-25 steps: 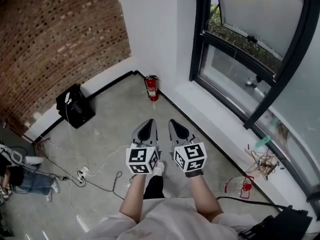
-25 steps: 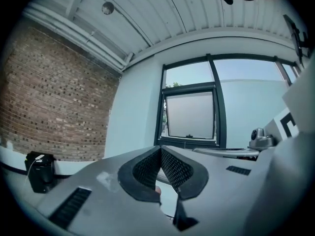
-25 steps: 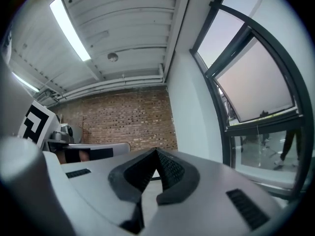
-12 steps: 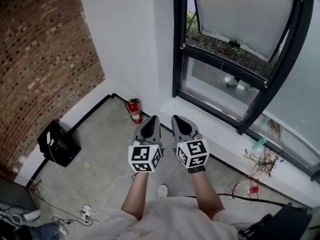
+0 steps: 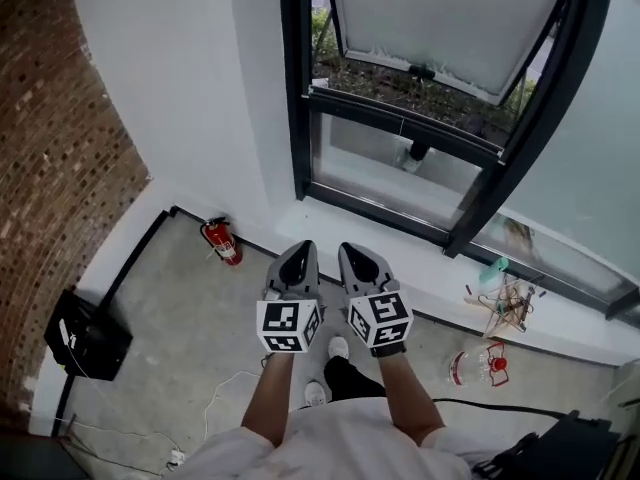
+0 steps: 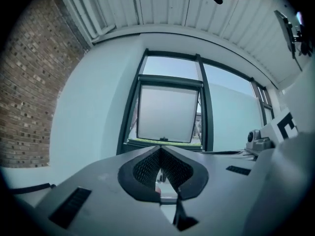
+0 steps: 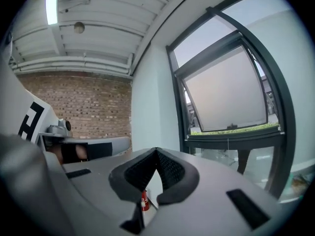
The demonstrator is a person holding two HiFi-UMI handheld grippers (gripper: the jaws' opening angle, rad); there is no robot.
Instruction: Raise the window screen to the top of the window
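The window (image 5: 300, 88) has a black frame and stands straight ahead above a white sill (image 5: 420, 258). Its upper sash (image 5: 440, 18), a pale frosted panel, tilts open outward; it also shows in the left gripper view (image 6: 165, 113) and the right gripper view (image 7: 226, 95). A dark horizontal bar (image 5: 400, 120) crosses the opening below it. I cannot make out a screen apart from these. My left gripper (image 5: 300, 249) and right gripper (image 5: 352, 251) are held side by side, level, short of the sill. Both are shut and empty, as the left gripper (image 6: 160, 149) and right gripper (image 7: 156, 150) show in their own views.
A red fire extinguisher (image 5: 222, 242) stands in the floor corner left of the window. A black box (image 5: 88, 336) sits by the brick wall (image 5: 50, 168). Small clutter (image 5: 510, 303) lies on the sill at the right, a plastic bottle (image 5: 478, 368) below it, and a black bag (image 5: 560, 448) at bottom right.
The view has swung from the brick corner round to the window, which now lies straight ahead. Both grippers moved with it toward the sill, still shut and side by side.
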